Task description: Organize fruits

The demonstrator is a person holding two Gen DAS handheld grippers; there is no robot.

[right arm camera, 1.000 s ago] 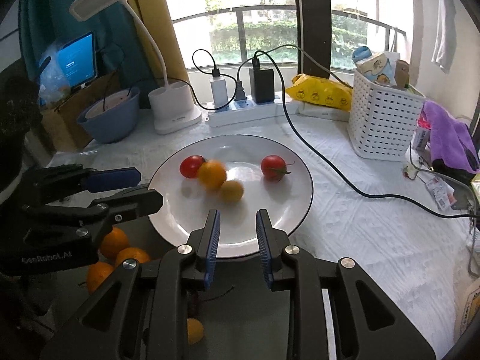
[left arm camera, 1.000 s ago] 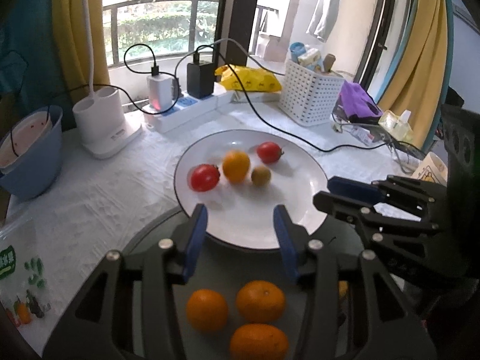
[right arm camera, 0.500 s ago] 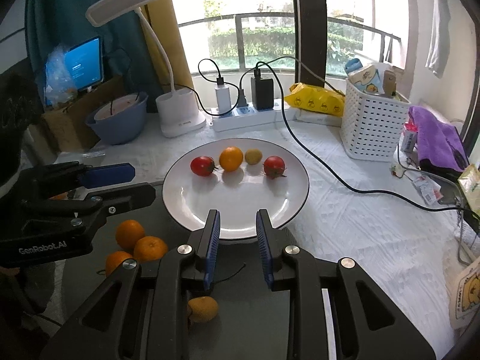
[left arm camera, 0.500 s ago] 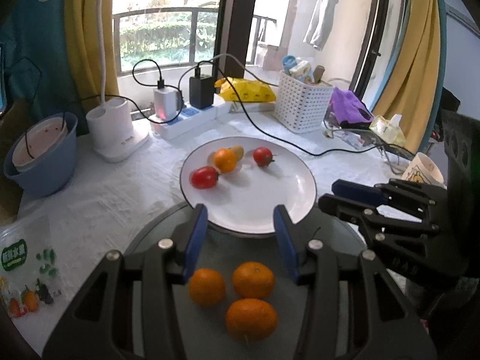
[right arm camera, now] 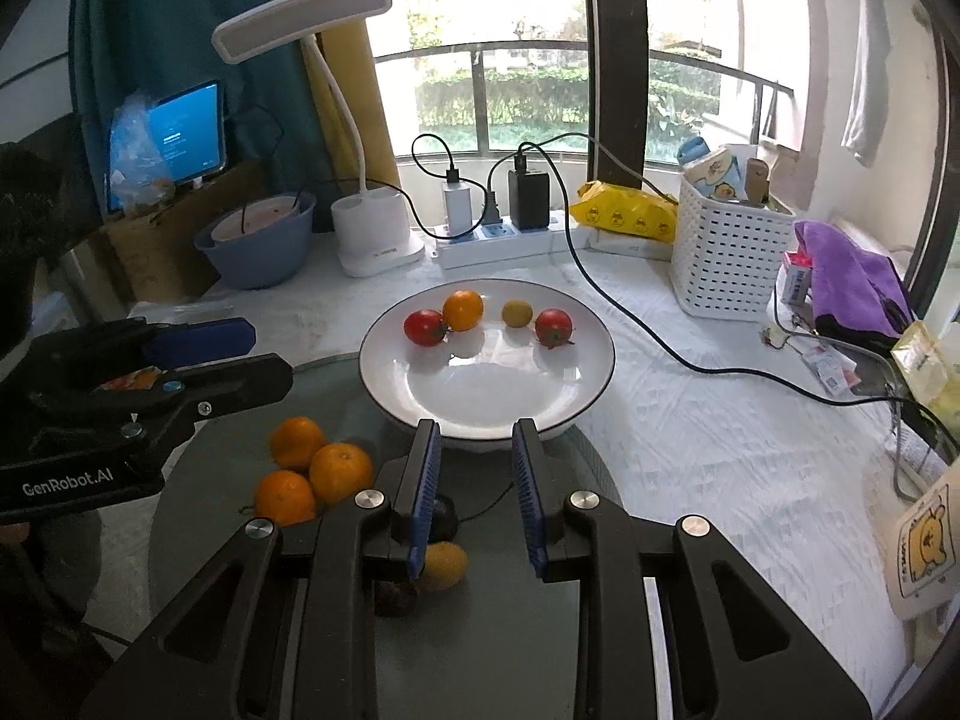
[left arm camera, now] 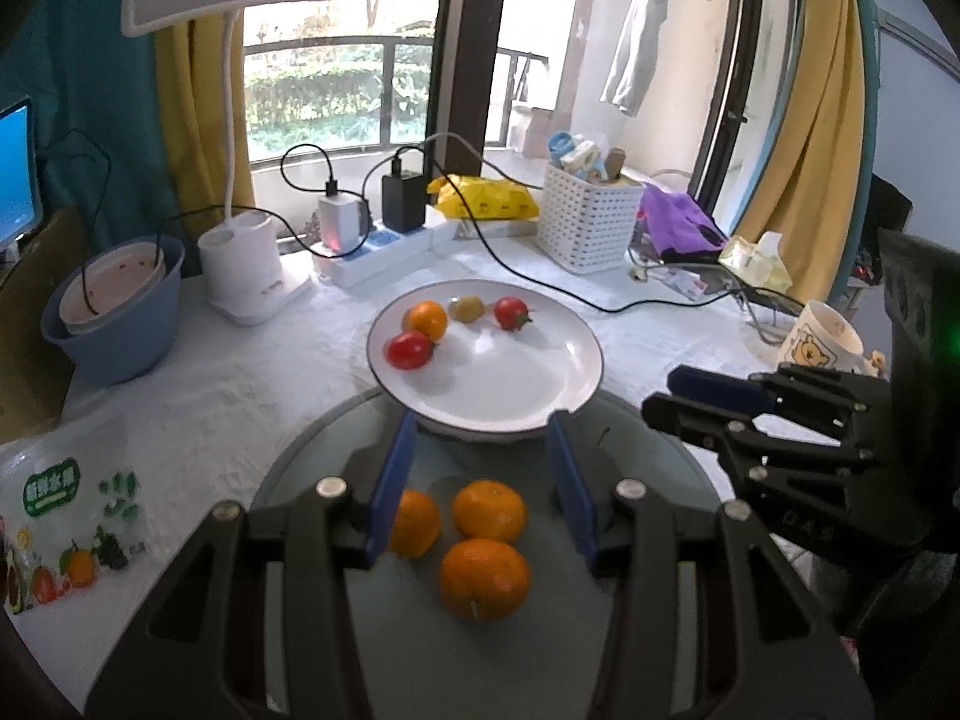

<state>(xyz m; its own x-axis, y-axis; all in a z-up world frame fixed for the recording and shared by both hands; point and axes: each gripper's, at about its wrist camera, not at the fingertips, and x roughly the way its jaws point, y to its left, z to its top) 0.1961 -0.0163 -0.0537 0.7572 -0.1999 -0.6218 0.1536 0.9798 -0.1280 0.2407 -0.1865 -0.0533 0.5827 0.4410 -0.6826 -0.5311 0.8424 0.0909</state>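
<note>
A white plate [left arm camera: 540,384] [right arm camera: 576,384] holds two red tomatoes [right arm camera: 426,327], an orange [right arm camera: 463,310] and a small yellow fruit [right arm camera: 516,312] in a row at its far side. Three oranges [left arm camera: 485,543] [right arm camera: 312,474] lie on a grey round tray [left arm camera: 336,462] in front of the plate. A yellow fruit [right arm camera: 443,565] and a dark fruit [right arm camera: 396,599] lie on the tray by my right gripper. My left gripper [left arm camera: 483,492] is open and empty above the oranges. My right gripper [right arm camera: 477,498] is open and empty at the plate's near rim.
A desk lamp [right arm camera: 372,240], a power strip with chargers [right arm camera: 498,234], a blue bowl [right arm camera: 258,240] and a white basket [right arm camera: 729,252] stand at the back. A black cable [right arm camera: 648,336] runs right of the plate. A mug [left arm camera: 822,336] stands at the right.
Both grippers have pulled back and risen from the plate. The orange and yellow fruit rolled to the plate's far side and now lie still. My right gripper's jaws have opened wider.
</note>
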